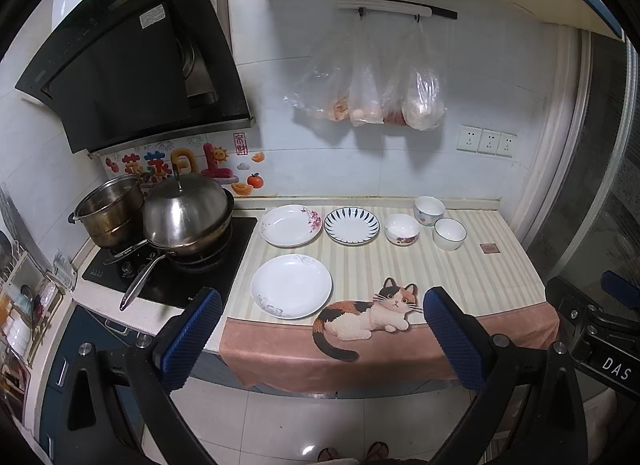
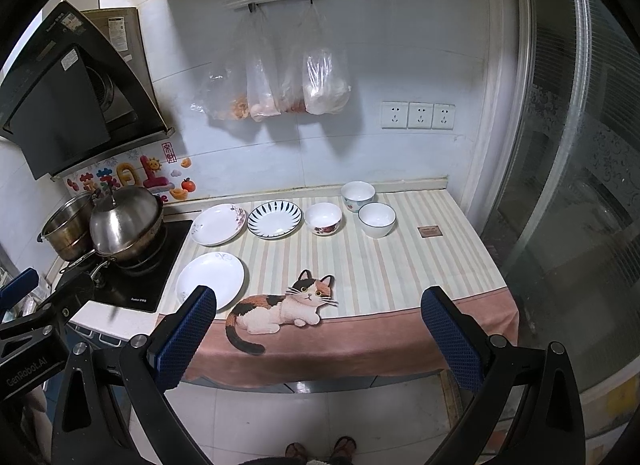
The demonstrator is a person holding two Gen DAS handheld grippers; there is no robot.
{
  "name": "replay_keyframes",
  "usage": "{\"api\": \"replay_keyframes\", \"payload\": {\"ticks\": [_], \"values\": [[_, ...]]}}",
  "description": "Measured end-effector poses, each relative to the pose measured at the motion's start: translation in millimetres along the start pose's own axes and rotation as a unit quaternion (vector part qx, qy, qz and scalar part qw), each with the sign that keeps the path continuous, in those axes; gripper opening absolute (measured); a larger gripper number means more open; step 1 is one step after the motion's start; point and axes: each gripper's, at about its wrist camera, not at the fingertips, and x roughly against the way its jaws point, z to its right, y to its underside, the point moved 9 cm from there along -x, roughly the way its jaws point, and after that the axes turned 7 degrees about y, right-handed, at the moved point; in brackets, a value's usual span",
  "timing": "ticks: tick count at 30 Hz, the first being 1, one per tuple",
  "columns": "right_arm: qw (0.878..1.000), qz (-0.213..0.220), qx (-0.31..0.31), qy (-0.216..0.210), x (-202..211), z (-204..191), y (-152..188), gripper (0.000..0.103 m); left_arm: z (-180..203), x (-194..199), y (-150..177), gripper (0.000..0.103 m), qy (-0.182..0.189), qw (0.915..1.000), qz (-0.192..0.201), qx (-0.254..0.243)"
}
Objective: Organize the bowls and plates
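Three plates lie on the striped mat: a plain white plate (image 1: 291, 286) (image 2: 210, 279) at the front left, a flowered plate (image 1: 291, 224) (image 2: 218, 223) behind it, and a blue-striped plate (image 1: 351, 226) (image 2: 274, 219) to its right. Three bowls stand at the back right: a flowered bowl (image 1: 402, 228) (image 2: 323, 218), a patterned bowl (image 1: 429, 210) (image 2: 357, 196) and a white blue-rimmed bowl (image 1: 449, 234) (image 2: 376, 219). My left gripper (image 1: 320, 339) and right gripper (image 2: 320, 335) are both open and empty, held in front of the counter's edge, away from the dishes.
A stove (image 1: 176, 269) with a lidded wok (image 1: 188, 221) and a steel pot (image 1: 110, 215) is at the left. A cat-print cloth (image 1: 360, 317) hangs over the counter's front. A small brown square (image 2: 429, 230) lies at the right. Plastic bags (image 2: 280, 77) hang on the wall.
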Motion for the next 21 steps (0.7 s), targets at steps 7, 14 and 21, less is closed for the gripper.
{"api": "replay_keyframes", "payload": {"ticks": [7, 14, 21], "values": [[1.0, 0.0, 0.001, 0.0, 0, -1, 0, 0.103, 0, -1, -1, 0.103, 0.0, 1.0, 0.0, 0.0], [1.0, -0.001, -0.001, 0.0, 0, -3, 2, 0.103, -4, -2, 0, 0.103, 0.001, 1.0, -0.001, 0.001], [0.999, 0.011, -0.03, -0.017, -16, -15, 1, 0.103, -44, -43, -2, 0.103, -0.024, 0.9997, 0.001, 0.008]]}}
